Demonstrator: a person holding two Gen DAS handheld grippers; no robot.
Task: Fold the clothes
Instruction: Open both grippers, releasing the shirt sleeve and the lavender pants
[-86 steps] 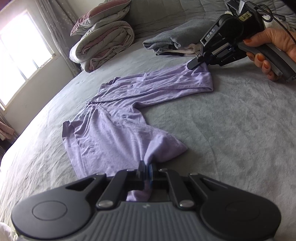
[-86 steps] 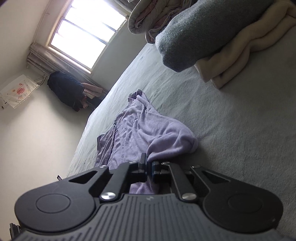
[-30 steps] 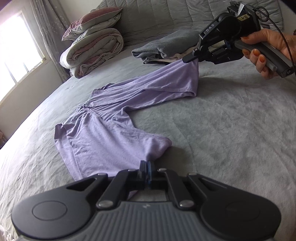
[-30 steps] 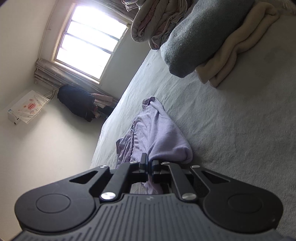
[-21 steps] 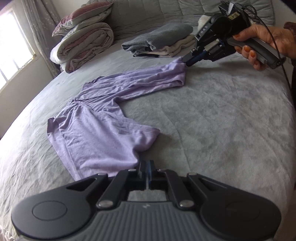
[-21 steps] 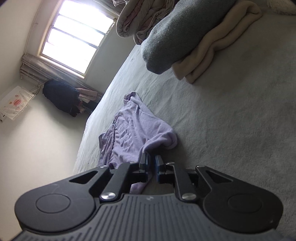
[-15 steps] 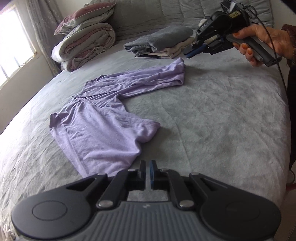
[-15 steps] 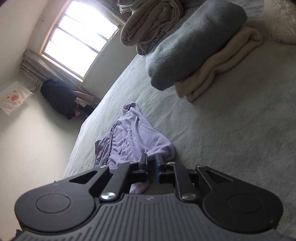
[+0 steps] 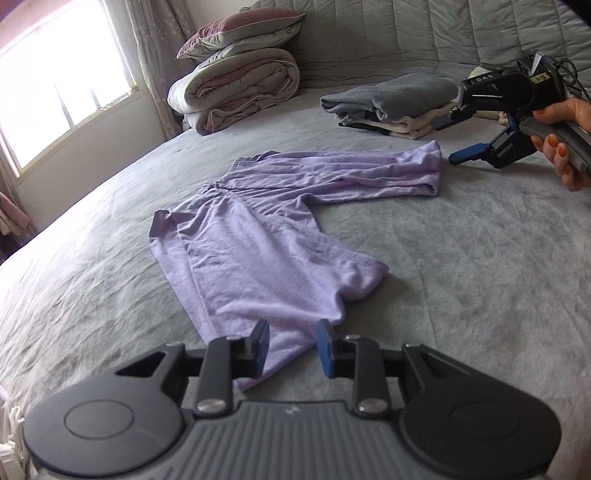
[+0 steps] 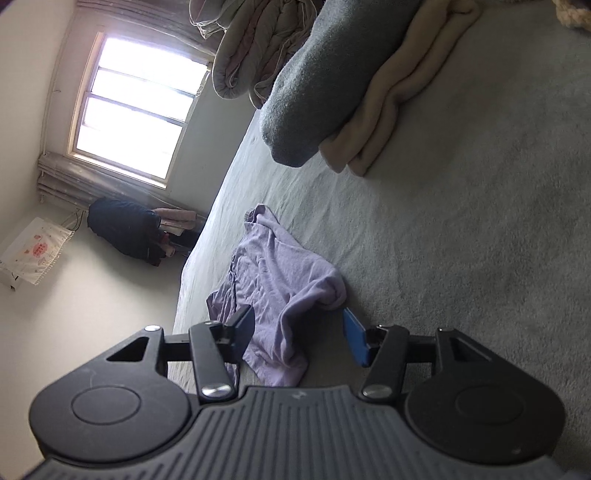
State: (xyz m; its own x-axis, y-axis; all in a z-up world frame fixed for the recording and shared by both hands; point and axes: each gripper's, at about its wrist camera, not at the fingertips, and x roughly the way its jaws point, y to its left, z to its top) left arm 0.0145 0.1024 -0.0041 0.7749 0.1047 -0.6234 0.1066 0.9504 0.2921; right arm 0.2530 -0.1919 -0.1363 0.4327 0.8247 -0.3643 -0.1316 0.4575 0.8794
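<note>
A big grey bed [image 9: 480, 277] fills most of both views. Near the window [image 9: 55, 92], a fat rolled quilt [image 9: 236, 92] sits on the bed with a pillow [image 9: 240, 27] on top. Further along lies a small stack of folded clothes [image 9: 391, 107], grey on top and cream under it.

The purple pants [image 9: 266, 236] lie flat in the middle of the bed. One leg stretches out toward the stack. The other leg comes toward the left wrist camera.

The left gripper [image 9: 291, 345] is low over the end of the near leg. Its jaws are opening. The cloth shows between the blue pads, but they do not squeeze it.

The right gripper [image 10: 297, 332] is just past the end of the far leg. Its jaws are opening too, and they stand wide apart. The purple cloth lies between them, loose on the bed. A hand [image 9: 565, 144] with orange nails holds this gripper's handle.
</note>
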